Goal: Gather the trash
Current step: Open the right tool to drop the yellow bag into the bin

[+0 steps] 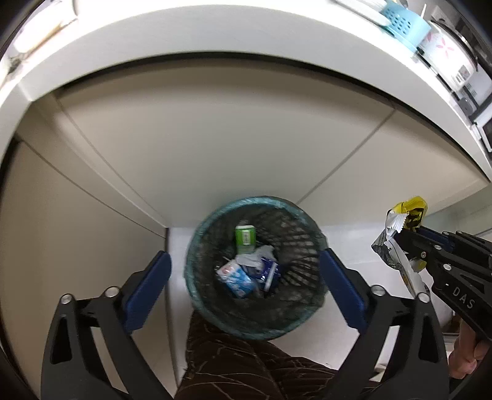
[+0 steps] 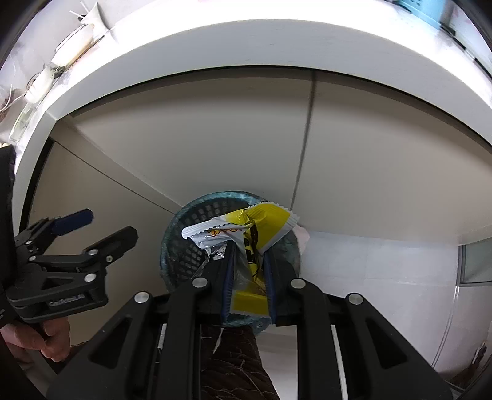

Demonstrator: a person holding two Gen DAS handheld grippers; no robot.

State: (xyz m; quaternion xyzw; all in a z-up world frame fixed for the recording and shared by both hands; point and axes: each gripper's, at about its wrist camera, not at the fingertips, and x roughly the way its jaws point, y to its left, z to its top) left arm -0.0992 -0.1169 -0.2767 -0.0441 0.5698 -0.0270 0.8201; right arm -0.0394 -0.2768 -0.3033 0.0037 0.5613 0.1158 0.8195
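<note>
A round mesh bin [image 1: 212, 310] with a teal liner stands on the floor against the cabinet. Inside lie a green carton [image 1: 245, 238], crumpled white paper [image 1: 256, 255] and blue-and-white packets [image 1: 235, 278]. My left gripper [image 1: 244, 261] hangs above the bin's mouth, open wide, with nothing between its blue pads. To its right, my right gripper [image 1: 402, 234] is shut on a yellow and silver snack wrapper [image 1: 387, 243]. In the right wrist view the wrapper [image 2: 264, 221] is pinched between the fingers of the right gripper [image 2: 248, 250] above the bin [image 2: 184, 234]. The left gripper [image 2: 110, 224] shows at the left, open.
A white countertop edge [image 1: 215, 61] overhangs beige cabinet doors [image 1: 215, 147] behind the bin. A blue basket [image 1: 402, 18] and a white cooker [image 1: 446, 46] sit on the counter at the right. A leg in brown patterned fabric [image 1: 240, 363] stands just before the bin.
</note>
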